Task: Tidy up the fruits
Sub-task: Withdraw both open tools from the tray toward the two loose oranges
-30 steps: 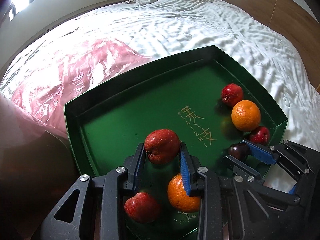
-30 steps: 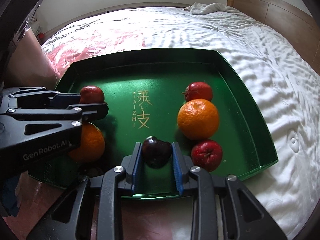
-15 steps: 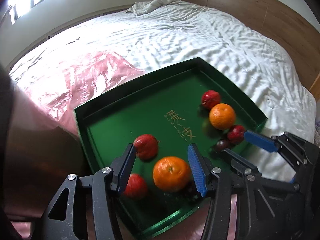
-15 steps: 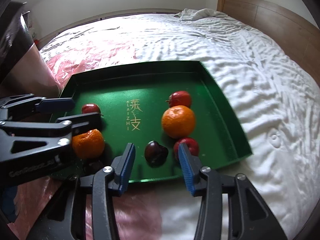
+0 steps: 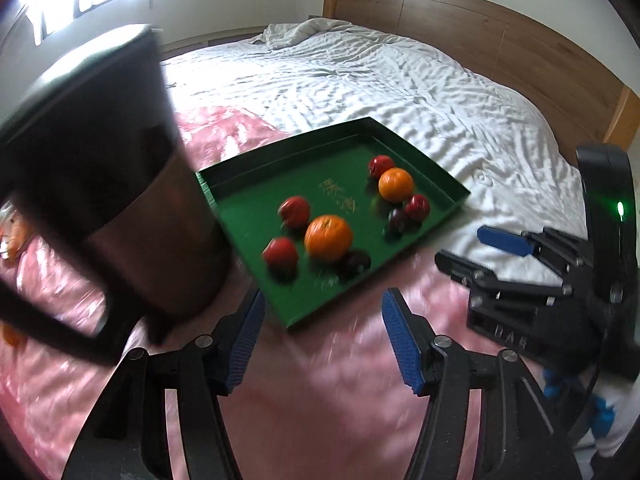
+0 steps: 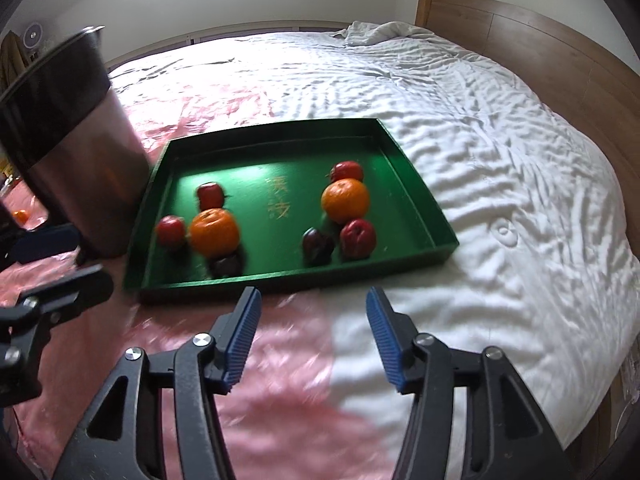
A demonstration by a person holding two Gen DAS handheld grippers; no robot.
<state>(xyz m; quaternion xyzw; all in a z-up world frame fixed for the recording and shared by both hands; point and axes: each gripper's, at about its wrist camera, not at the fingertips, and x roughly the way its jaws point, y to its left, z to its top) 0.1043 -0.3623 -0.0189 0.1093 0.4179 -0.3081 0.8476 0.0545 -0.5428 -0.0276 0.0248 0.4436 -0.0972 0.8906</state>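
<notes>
A green tray [image 5: 440, 178] [image 6: 424, 208] lies on the bed with two fruit groups. The left group has an orange [image 6: 214, 232] [image 5: 328, 237], two red fruits [image 6: 210, 195] [image 6: 171, 231] and a dark plum [image 6: 227, 264]. The right group has an orange [image 6: 345, 200] [image 5: 395, 185], two red fruits [image 6: 347, 170] [image 6: 358, 238] and a dark plum [image 6: 317, 245]. My left gripper [image 5: 324, 344] is open and empty, above the pink sheet in front of the tray. My right gripper [image 6: 314, 336] is open and empty, just in front of the tray's near edge.
A tall dark metal bucket [image 5: 96, 184] [image 6: 76, 144] stands just left of the tray. A pink plastic sheet [image 6: 260, 400] covers the near bed, white quilt [image 6: 500, 160] beyond. A wooden headboard [image 5: 480, 44] stands behind. The right gripper shows in the left wrist view [image 5: 504, 248].
Both grippers let go of their fruit, a red fruit on the left and a dark plum on the right. Both opened and drew back off the tray.
</notes>
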